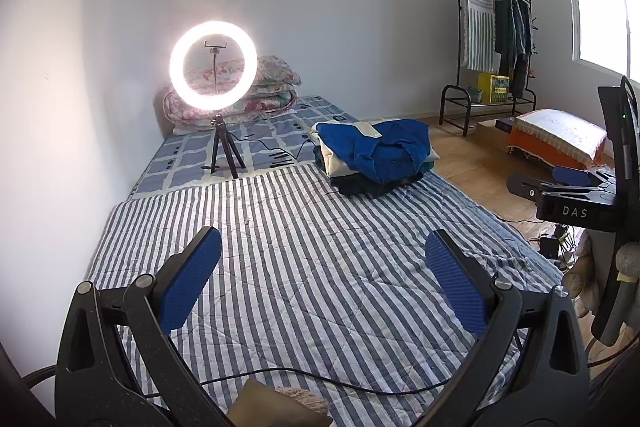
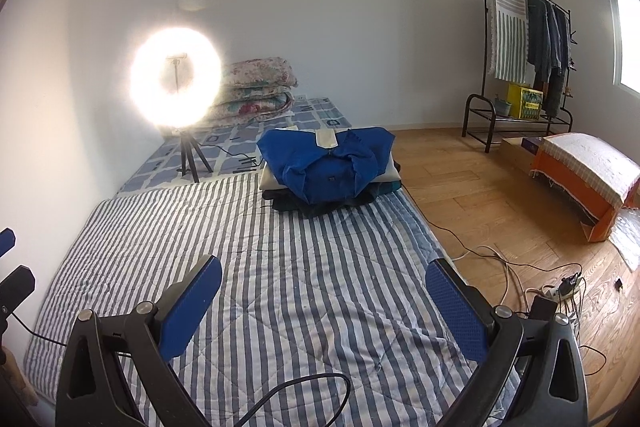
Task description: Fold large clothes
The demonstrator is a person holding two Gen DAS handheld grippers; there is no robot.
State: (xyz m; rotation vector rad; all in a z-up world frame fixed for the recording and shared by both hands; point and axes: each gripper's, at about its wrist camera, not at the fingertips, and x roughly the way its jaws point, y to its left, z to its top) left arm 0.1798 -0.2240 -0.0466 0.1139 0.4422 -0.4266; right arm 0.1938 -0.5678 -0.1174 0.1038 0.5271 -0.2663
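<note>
Left claw (image 1: 322,281) and right claw (image 2: 324,301) both spread, empty, above striped quilt (image 2: 280,267); blue jacket (image 2: 324,163) on clothes pile well ahead

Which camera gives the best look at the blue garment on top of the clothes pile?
The right wrist view: the blue garment sits near centre, facing the camera, over the stacked clothes. The left wrist view shows it farther off to the right, at an angle.
</note>
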